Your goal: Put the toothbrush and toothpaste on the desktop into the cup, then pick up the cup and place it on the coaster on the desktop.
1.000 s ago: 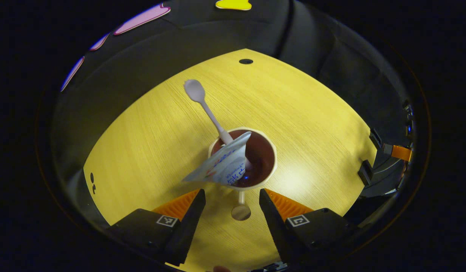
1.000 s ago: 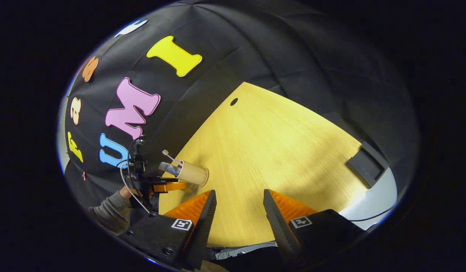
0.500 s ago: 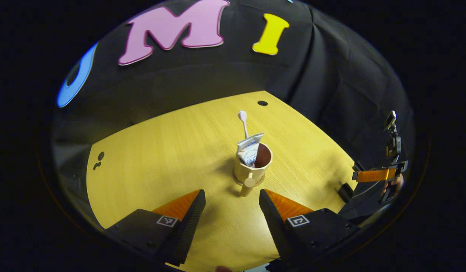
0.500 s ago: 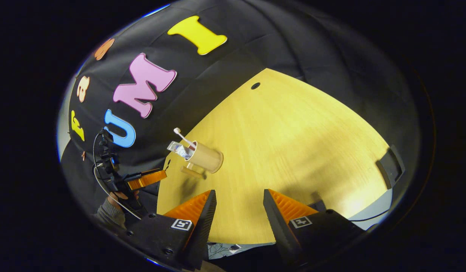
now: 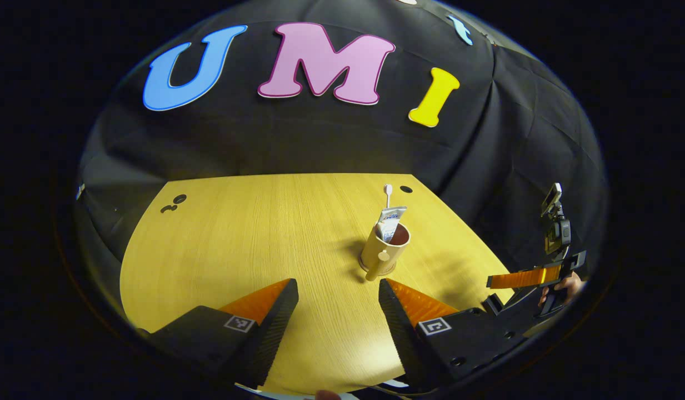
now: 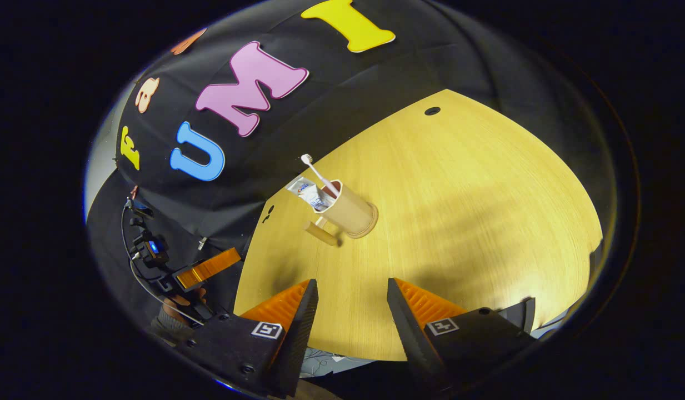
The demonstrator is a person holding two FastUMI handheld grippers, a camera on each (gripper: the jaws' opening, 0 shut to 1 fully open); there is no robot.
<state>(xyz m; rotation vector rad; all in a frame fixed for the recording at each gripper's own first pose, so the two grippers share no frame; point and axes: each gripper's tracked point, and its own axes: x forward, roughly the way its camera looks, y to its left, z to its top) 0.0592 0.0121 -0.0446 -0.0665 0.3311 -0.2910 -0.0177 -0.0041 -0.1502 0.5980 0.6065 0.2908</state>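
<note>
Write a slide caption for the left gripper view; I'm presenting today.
Open left gripper faces the cup holding toothbrush and toothpaste.

Table: pale wood-grain top, smooth, with a soft sheen where the light falls on it. Cup: beige, matt outside, looks like plastic or ceramic, cannot tell which; inside dark and slightly glossy. Toothbrush: white, smooth plastic. Toothpaste: thin crinkled tube with a glossy printed skin. Booth wall: black matt cloth, hanging in folds. Left hand-held gripper and right hand-held gripper: matt hard plastic bodies; fingers carry finely ribbed inner faces.
</note>
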